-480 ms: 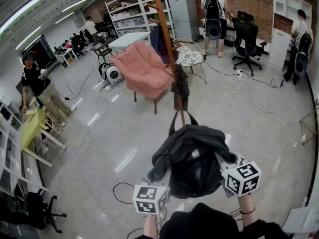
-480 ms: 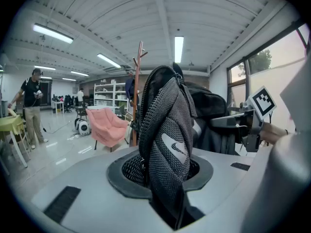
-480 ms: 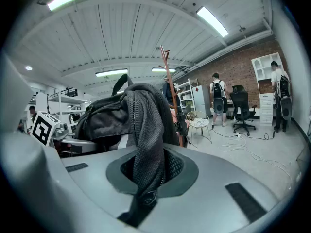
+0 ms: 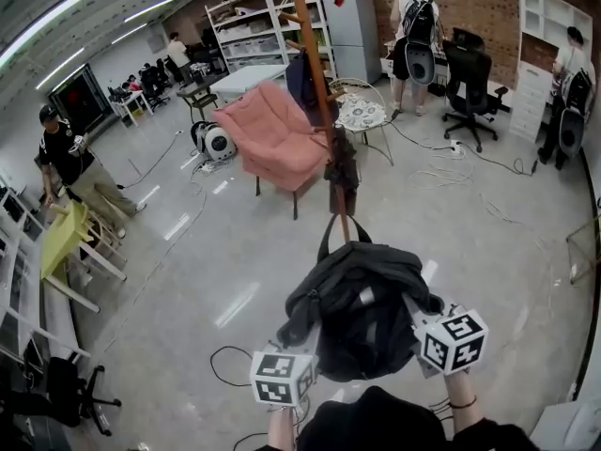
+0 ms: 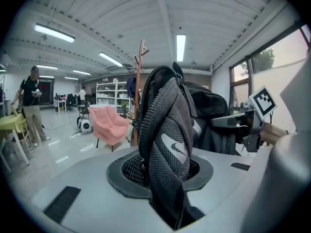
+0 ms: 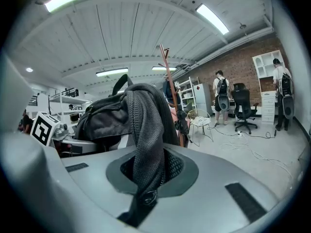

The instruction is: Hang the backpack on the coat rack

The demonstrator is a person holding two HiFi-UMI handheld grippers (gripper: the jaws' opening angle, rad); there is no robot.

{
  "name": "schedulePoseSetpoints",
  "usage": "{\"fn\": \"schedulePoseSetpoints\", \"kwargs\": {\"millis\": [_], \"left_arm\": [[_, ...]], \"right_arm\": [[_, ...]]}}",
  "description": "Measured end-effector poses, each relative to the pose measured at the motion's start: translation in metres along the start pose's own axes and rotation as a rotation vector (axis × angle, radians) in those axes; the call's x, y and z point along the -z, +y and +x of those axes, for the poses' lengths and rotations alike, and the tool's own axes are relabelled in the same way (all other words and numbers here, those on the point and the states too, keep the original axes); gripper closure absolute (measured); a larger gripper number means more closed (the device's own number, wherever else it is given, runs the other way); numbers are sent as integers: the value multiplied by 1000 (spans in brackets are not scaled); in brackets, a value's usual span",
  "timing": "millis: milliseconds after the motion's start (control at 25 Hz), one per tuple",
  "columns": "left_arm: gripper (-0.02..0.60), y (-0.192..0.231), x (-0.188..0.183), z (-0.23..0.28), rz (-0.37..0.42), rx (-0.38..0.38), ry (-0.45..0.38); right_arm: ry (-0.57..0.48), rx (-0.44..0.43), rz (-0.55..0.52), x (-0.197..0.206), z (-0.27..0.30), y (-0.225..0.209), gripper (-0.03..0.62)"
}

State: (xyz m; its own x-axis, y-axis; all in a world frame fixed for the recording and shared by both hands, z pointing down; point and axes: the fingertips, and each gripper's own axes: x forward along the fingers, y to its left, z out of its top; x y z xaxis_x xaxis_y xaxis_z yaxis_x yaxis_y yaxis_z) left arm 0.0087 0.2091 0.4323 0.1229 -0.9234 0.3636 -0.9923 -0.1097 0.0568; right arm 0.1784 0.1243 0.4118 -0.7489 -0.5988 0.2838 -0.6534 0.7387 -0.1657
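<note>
**Backpack held up in front of the coat rack, not yet hung**

The black fabric backpack (image 4: 357, 313) hangs in the air on the near side of the tall brown wooden coat rack (image 4: 317, 92), carried between the two grippers. It is on none of the rack's pegs. Its black loop handle (image 4: 344, 229) points toward the rack's pole and overlaps the pole's lower part in the head view. I cannot tell if they touch.

The left gripper (image 5: 167, 181) is clenched on a grey mesh shoulder strap (image 5: 167, 130) of the backpack, and the strap rises straight out of the slot between its jaws. The right gripper (image 6: 146, 181) is also clenched, on the other mesh strap (image 6: 146, 130), which runs down between its jaws and ends there in a small buckle.

A dark garment (image 4: 342, 172) hangs low on the coat rack, and a dark blue one (image 4: 305, 78) hangs higher on it. A pink upholstered armchair (image 4: 272, 139) stands just to the left of the rack. A white wire chair (image 4: 362, 111) stands just behind the rack, to the right.
</note>
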Motion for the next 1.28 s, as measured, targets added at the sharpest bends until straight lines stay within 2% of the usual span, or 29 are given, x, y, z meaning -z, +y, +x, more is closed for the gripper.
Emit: {"fn": "schedulePoseSetpoints", "kwargs": {"millis": [320, 720, 1040, 1280], "left_arm": [[451, -7, 10, 7, -33, -49, -4], [451, 13, 6, 33, -55, -76, 21], [451, 50, 2, 76, -69, -53, 48], [451, 93, -15, 118, -55, -21, 56]], "right_arm": [[4, -44, 6, 6, 6, -12, 563], [31, -70, 40, 0, 42, -25, 563], [54, -49, 65, -6, 94, -38, 563], [48, -13, 89, -20, 146, -49, 563]]}}
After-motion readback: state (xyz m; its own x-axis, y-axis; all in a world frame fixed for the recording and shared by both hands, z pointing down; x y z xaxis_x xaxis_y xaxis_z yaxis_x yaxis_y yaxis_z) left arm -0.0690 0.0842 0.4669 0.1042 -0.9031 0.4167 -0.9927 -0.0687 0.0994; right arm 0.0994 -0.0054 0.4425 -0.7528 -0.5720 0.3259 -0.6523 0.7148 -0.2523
